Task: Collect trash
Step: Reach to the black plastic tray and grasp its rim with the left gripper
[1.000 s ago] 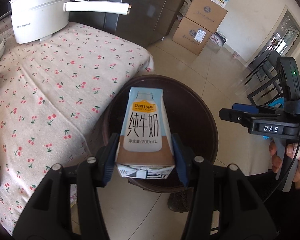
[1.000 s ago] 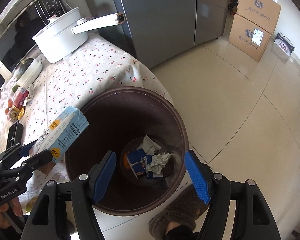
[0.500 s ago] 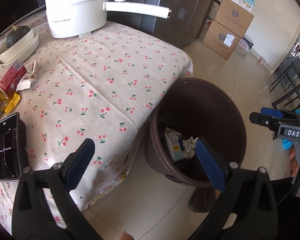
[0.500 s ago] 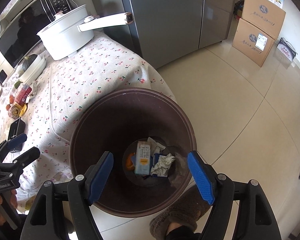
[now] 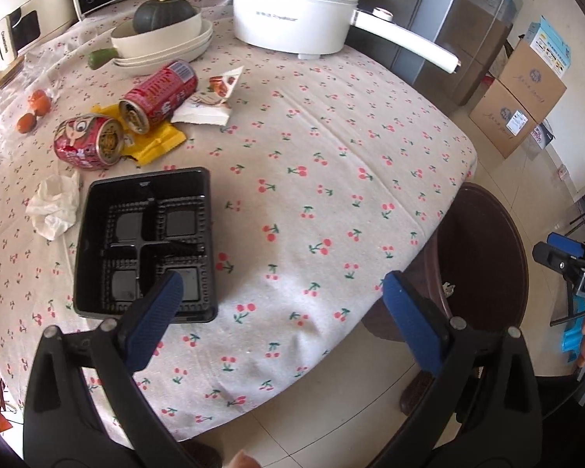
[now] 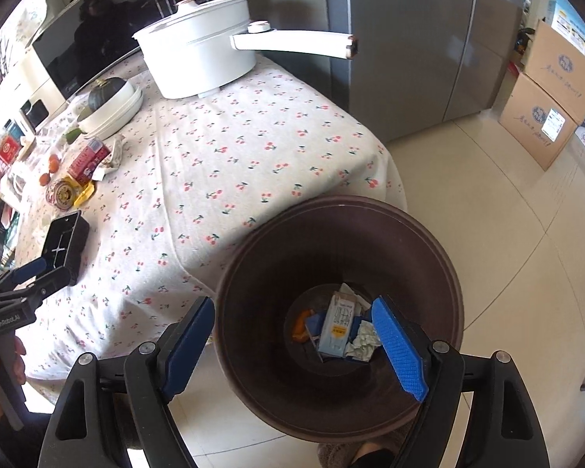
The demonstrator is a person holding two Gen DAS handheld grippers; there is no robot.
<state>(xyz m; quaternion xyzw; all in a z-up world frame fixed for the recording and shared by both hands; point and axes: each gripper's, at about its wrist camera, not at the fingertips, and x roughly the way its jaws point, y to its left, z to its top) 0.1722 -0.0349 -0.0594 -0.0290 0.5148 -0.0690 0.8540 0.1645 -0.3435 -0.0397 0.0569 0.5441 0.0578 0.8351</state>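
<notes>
The black four-compartment plastic tray (image 5: 146,243) sat near the table edge just ahead of the spread, empty left gripper (image 5: 280,312) (right gripper (image 6: 296,345) gaped over the brown round bin (image 6: 444,273)), so pinching its near wall squarely looked best.

Quick count around the one black tray (image 5: 146,241) on the desk (image 5: 331,148): two red cans (image 5: 160,95) just behind it, one crumpled tissue (image 5: 54,204) to its left, two small oranges (image 5: 33,111) further back, one white pot (image 5: 296,11), one squash (image 5: 163,13). Off the desk edge, one brown bin (image 6: 429,249), with one milk carton (image 6: 337,327) inside.
</notes>
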